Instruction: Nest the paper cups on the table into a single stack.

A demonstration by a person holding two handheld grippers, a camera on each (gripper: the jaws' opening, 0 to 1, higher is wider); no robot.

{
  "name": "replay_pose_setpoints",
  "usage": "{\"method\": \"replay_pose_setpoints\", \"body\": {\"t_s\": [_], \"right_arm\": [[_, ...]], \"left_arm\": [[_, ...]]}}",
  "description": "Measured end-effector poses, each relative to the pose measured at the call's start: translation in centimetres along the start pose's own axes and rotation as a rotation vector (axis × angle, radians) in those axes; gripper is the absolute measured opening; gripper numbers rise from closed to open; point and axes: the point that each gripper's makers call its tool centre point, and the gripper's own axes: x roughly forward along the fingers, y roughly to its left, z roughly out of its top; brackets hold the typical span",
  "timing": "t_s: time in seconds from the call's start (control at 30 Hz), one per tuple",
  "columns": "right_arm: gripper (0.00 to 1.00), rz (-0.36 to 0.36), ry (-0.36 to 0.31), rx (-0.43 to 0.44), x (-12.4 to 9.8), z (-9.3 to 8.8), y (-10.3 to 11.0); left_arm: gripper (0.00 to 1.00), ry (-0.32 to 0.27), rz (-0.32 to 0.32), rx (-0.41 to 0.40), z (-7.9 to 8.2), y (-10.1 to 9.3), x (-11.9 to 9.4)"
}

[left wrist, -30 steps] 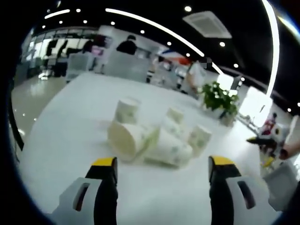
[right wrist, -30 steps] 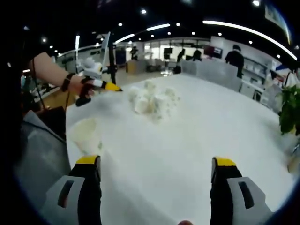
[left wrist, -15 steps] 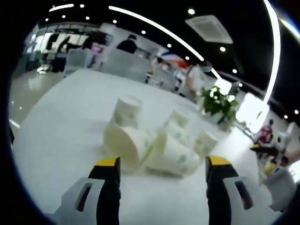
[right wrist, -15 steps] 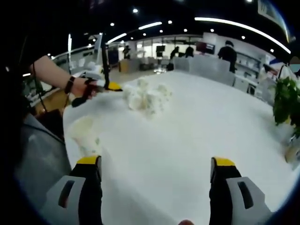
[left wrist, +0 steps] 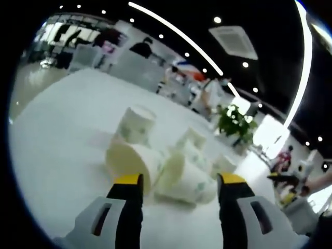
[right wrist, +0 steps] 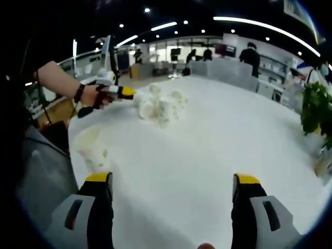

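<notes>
Several white paper cups with green prints sit clustered on the white table point(left wrist: 46, 135). Two lie on their sides, one cup point(left wrist: 132, 162) by my left jaw and another point(left wrist: 187, 179) between the jaws; an upright cup point(left wrist: 136, 124) stands behind them. My left gripper point(left wrist: 179, 182) is open, its yellow tips right at the lying cups. In the right gripper view the cluster point(right wrist: 161, 106) lies far off, with the left gripper point(right wrist: 122, 92) held by a hand beside it. A lone cup point(right wrist: 92, 150) stands near the table's left edge. My right gripper point(right wrist: 174, 180) is open over bare table.
A potted green plant point(left wrist: 233, 120) stands at the table's far side, also seen as a plant point(right wrist: 314, 109) at the right. A grey chair back point(right wrist: 36, 181) sits by the table's near-left edge. People and desks fill the background.
My left gripper has moved closer to the cup cluster, its tips now at the lying cups. The right gripper view has barely shifted.
</notes>
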Motion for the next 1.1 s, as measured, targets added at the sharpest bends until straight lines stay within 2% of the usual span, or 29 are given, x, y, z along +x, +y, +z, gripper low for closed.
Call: {"method": "replay_pose_setpoints", "body": {"t_s": [0.27,0.4,0.57,0.63,0.67,0.77,0.9,0.97,1.1], "right_arm": [[0.93,0.001,0.004,0.004,0.1,-0.2,0.0],[0.93,0.011,0.013,-0.035,0.1,-0.1,0.6],[0.93,0.019,0.010,-0.031,0.2,-0.1,0.9],[0.93,0.018,0.011,-0.028,0.2,-0.2,0.9],[0.93,0.018,0.015,-0.029,0.2,-0.3,1.0],[0.93,0.017,0.014,-0.018,0.2,-0.5,0.9],[0.92,0.020,0.018,-0.012,0.2,-0.7,0.9],[0.92,0.019,0.020,-0.010,0.2,-0.8,0.9],[0.92,0.022,0.019,-0.004,0.3,-0.8,0.9]], "left_arm": [[0.50,-0.025,-0.013,-0.036,0.5,0.4,0.0],[0.46,-0.023,-0.015,-0.042,0.4,0.6,0.0],[0.31,-0.034,-0.025,-0.091,0.5,0.6,0.1],[0.29,-0.036,-0.007,-0.091,0.5,0.9,0.2],[0.29,-0.048,0.008,-0.061,0.6,1.2,0.1],[0.25,-0.059,-0.003,-0.107,0.7,1.5,0.1],[0.19,-0.051,0.000,-0.111,0.5,1.7,0.0],[0.13,-0.054,0.011,-0.134,0.6,1.9,0.1],[0.01,-0.042,0.007,-0.121,0.2,1.7,0.0]]}}
